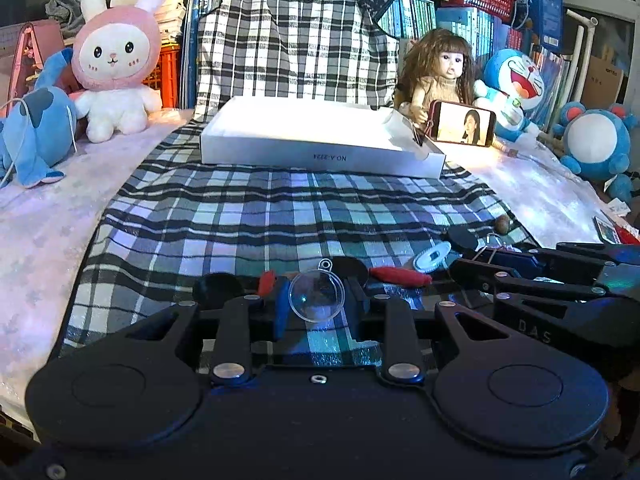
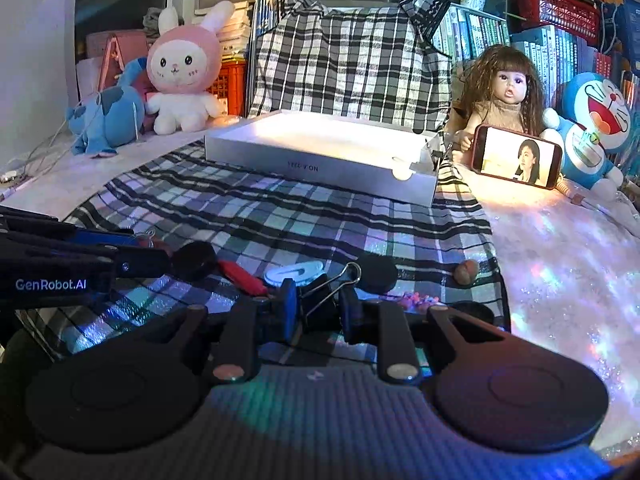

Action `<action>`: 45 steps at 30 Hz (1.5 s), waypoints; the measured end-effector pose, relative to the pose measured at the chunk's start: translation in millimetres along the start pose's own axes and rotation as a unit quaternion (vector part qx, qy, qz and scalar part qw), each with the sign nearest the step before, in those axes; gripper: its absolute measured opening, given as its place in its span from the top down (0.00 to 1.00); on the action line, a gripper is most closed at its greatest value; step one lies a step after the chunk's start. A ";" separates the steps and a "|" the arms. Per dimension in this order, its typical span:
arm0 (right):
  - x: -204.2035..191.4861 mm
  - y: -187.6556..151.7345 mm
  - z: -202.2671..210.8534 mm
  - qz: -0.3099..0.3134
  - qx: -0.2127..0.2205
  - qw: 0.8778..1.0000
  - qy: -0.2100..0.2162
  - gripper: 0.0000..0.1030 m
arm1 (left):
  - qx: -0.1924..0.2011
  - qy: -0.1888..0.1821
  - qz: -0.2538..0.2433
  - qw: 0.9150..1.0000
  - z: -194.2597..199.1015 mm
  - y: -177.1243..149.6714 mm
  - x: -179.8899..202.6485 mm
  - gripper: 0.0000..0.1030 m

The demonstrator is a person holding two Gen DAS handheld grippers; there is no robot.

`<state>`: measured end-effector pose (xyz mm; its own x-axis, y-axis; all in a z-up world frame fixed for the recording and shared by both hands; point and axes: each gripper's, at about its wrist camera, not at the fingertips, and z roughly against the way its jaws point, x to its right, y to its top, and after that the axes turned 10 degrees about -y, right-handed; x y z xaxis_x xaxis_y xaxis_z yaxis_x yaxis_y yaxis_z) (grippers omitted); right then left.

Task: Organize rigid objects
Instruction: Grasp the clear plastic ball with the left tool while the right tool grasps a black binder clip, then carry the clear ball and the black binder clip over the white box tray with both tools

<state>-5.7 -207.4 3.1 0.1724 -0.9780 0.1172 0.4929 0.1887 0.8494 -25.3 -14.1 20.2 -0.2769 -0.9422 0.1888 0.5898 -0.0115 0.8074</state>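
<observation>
My left gripper (image 1: 318, 300) is shut on a clear plastic half-sphere (image 1: 317, 295) low over the plaid cloth (image 1: 280, 216). My right gripper (image 2: 318, 312) is shut on a black binder clip (image 2: 326, 300). Loose on the cloth lie a red piece (image 1: 400, 276) (image 2: 242, 276), a white oval piece (image 1: 432, 256) (image 2: 294, 272), black discs (image 1: 218, 286) (image 2: 376, 274) and a brown nut (image 1: 502, 224) (image 2: 466, 271). A shallow white box (image 1: 320, 140) (image 2: 320, 152) stands open at the back of the cloth. The right gripper shows at the right of the left wrist view (image 1: 560, 280).
Behind the box: a pink rabbit plush (image 1: 116, 68), a blue plush (image 1: 36, 132), a doll (image 1: 436, 72) with a lit phone (image 1: 464, 123), Doraemon plush (image 1: 516, 84), a blue frog plush (image 1: 596, 140). Books and red baskets line the back.
</observation>
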 end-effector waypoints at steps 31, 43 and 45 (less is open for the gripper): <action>19.9 62.5 -37.1 -0.094 0.007 0.995 -0.025 0.74 | 0.021 -0.012 0.016 1.000 -45.7 85.1 -22.6 0.73; 21.6 112.8 -82.6 -0.107 0.013 0.994 -0.022 0.74 | 0.013 -0.027 0.041 0.999 -98.9 145.1 -54.1 0.73; 25.6 119.1 -93.8 -0.117 0.008 0.993 -0.015 0.74 | 0.009 -0.029 0.049 0.998 -110.1 153.1 -60.3 0.73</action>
<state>137.4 -201.7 59.0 0.0288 -0.9972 -0.0697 0.5025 -0.0459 0.8634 165.2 4.1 70.9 -0.2629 -0.9173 0.2989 0.6019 0.0862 0.7939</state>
